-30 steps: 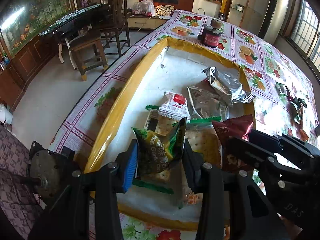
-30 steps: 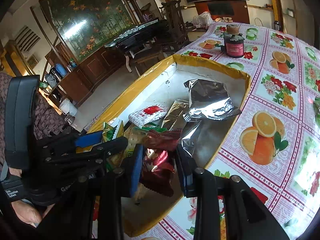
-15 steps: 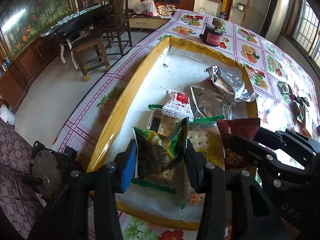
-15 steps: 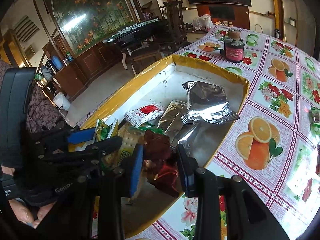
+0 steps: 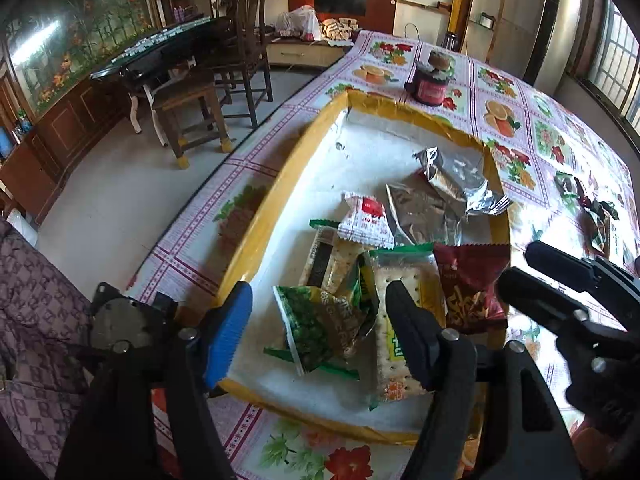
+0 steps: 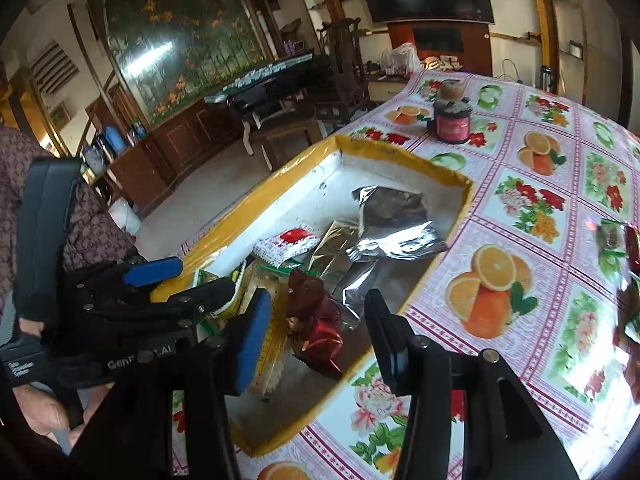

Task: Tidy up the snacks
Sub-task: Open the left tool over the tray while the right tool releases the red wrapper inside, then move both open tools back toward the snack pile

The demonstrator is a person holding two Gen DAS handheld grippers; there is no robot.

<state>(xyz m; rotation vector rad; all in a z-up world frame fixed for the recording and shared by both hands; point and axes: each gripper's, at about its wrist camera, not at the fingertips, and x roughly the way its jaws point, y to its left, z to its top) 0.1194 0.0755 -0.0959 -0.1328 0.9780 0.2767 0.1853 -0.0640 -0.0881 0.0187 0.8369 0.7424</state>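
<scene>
A yellow-rimmed white tray [image 5: 256, 224] [image 6: 466, 196] holds several snack packets. My left gripper [image 5: 318, 330] is open over the tray's near end; a crumpled green packet [image 5: 320, 320] lies free between its fingers. My right gripper [image 6: 316, 334] is open above a dark red packet [image 6: 316, 320], which lies in the tray; it also shows in the left wrist view [image 5: 468, 284]. A cracker pack [image 5: 404, 280], a white-and-red packet [image 5: 366, 220] [image 6: 286, 242] and silver foil bags [image 5: 448, 184] [image 6: 396, 224] lie further in.
A dark red jar [image 5: 430, 84] [image 6: 452, 118] stands on the flowered tablecloth beyond the tray. Loose wrappers [image 5: 592, 208] [image 6: 624, 248] lie on the cloth at the right. Wooden chairs [image 5: 224, 80] and a stool stand off the table's left edge.
Both grippers have opened. The green packet dropped from the left gripper and the dark red packet from the right; both now lie in the tray.
</scene>
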